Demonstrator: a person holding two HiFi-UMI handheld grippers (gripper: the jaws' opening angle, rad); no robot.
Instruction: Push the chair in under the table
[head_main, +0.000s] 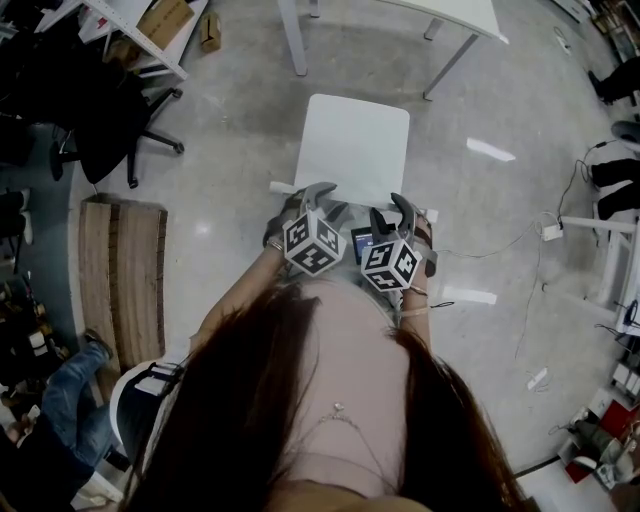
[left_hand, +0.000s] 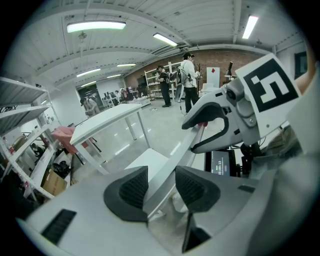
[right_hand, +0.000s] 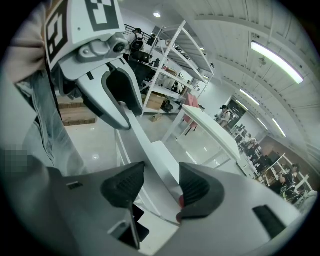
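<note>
Item 1. Grey polished concrete floor (head_main: 240, 130). It carries everything we list.

Item 2. White rectangular table (head_main: 460, 15) on slim white legs. It stands at the far edge of the floor in the head view, and only its near part is in frame.

Item 3. White moulded plastic chair (head_main: 352, 140). It stands on the floor just short of the table, facing it. We see the whole seat out in the open, none of it under the tabletop. The thin white backrest (left_hand: 186, 150) is at the person's side.

Item 4. Left gripper (left_hand: 161, 187), grey with dark ribbed pads. We find its jaws parted and straddling the top edge of the backrest towards the left corner. A sliver of seat shows beside one pad, so we record no clamp.

Item 5. Right gripper (right_hand: 162, 187), same make. Its jaws stand wide apart astride the same edge towards the right corner, again with no clamp. The two grippers sit near each other.
</note>
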